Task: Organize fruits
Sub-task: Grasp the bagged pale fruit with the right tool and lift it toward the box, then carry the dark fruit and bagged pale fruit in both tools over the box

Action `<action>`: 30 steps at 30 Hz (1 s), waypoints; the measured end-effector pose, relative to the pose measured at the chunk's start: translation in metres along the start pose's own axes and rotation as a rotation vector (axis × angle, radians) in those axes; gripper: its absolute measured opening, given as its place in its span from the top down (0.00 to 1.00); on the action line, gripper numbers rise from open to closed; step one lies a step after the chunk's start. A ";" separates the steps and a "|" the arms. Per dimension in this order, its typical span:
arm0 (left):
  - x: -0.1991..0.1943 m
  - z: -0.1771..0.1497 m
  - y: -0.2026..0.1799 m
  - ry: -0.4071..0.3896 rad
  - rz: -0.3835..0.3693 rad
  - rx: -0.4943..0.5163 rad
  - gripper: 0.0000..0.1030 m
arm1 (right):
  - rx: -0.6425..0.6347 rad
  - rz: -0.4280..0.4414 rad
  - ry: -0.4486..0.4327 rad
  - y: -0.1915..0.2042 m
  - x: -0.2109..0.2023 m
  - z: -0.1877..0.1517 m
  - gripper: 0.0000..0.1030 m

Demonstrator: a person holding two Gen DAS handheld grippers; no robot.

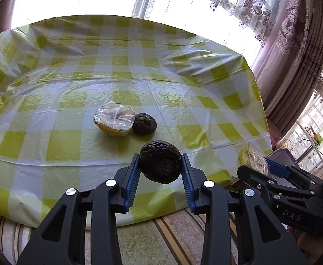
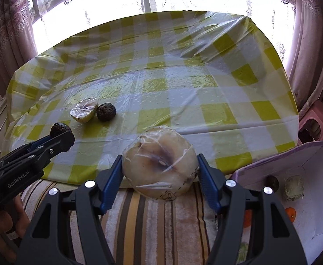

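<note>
My left gripper [image 1: 160,170] is shut on a dark wrinkled round fruit [image 1: 160,162], held above the table's near edge; it also shows in the right wrist view [image 2: 60,129]. My right gripper [image 2: 160,172] is shut on a plastic-wrapped cut fruit half [image 2: 160,165], held over the near edge; it shows in the left wrist view [image 1: 253,159]. On the yellow-checked tablecloth [image 1: 73,101] lie a wrapped yellow fruit half [image 1: 114,119] and a second dark wrinkled fruit [image 1: 144,124], touching each other.
A purple-edged white box [image 2: 316,209] stands at the lower right beside the table, holding a dark fruit [image 2: 273,183], a wrapped pale fruit [image 2: 293,186] and an orange fruit [image 2: 290,213]. A striped cloth [image 2: 157,227] lies below the table edge. Curtains and a pink stool [image 2: 316,121] flank the table.
</note>
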State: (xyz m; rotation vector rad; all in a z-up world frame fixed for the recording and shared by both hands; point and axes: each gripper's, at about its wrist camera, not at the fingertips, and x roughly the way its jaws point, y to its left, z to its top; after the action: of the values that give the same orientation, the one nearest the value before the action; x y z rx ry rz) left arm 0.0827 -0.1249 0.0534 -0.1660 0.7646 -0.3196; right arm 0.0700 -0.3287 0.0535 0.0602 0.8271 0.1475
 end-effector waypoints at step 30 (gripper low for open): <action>0.068 -0.058 -0.221 0.205 -0.286 0.512 0.68 | 0.214 -0.243 0.107 -0.203 -0.034 -0.062 0.36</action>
State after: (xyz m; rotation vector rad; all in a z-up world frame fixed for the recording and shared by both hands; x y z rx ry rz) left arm 0.0384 -0.3570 0.0257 0.2468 0.8379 -0.8010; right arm 0.0239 -0.5350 0.0136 0.1530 0.9483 -0.1685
